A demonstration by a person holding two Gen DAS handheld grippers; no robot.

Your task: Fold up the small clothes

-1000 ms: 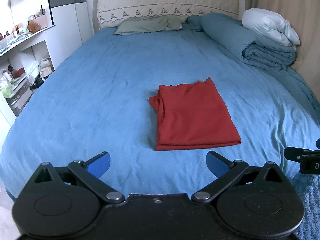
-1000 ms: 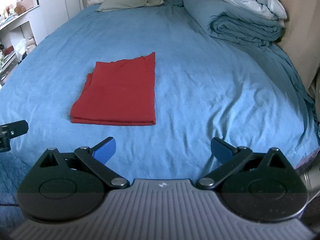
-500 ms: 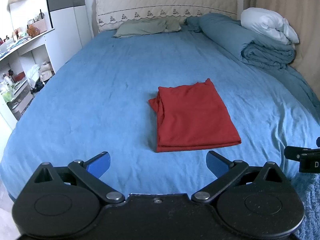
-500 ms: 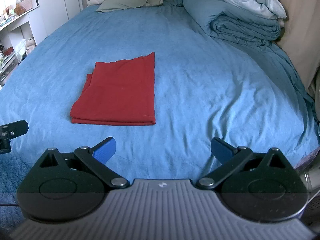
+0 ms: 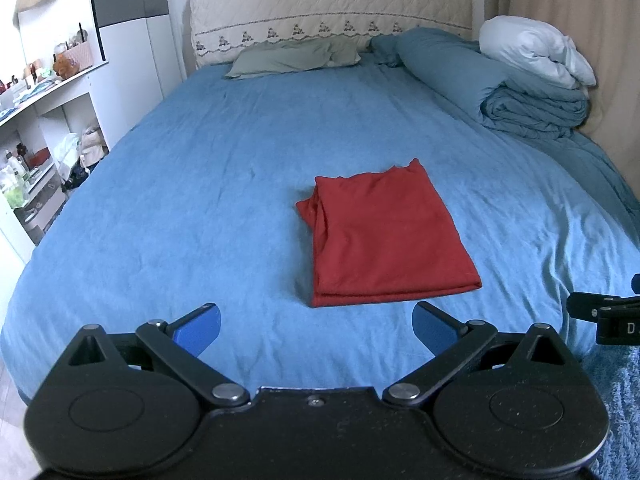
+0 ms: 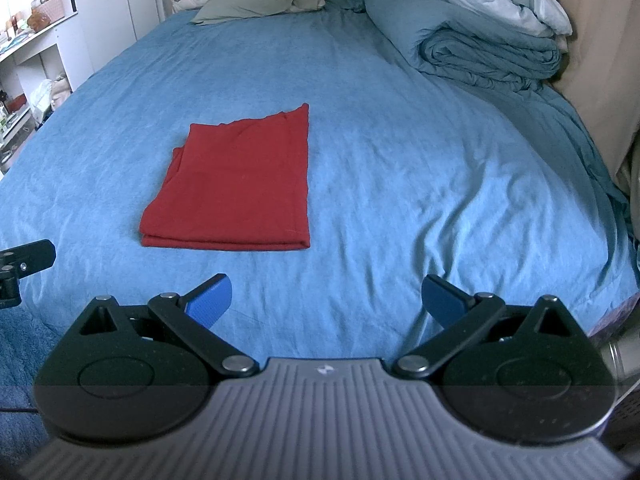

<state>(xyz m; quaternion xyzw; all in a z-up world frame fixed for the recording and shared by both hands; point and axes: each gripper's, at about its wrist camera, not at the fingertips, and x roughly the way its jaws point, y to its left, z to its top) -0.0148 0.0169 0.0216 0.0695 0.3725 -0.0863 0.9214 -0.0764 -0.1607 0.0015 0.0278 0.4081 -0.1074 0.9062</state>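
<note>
A red garment (image 5: 384, 236) lies folded into a flat rectangle on the blue bed sheet (image 5: 200, 200); it also shows in the right wrist view (image 6: 236, 188). My left gripper (image 5: 316, 330) is open and empty, held back near the foot of the bed, just short of the garment's near edge. My right gripper (image 6: 326, 304) is open and empty, also near the foot of the bed, to the right of the garment. Part of the right gripper shows at the right edge of the left wrist view (image 5: 600, 312).
A rolled blue duvet (image 5: 500, 88) with a white pillow (image 5: 532, 56) lies at the far right. A green pillow (image 5: 296, 58) rests against the headboard (image 5: 328, 12). White shelves (image 5: 44, 128) stand left of the bed. A blue rug (image 5: 616, 412) covers the floor.
Both grippers stay open and almost still. The left wrist view has tilted up a little. The garment has not moved.
</note>
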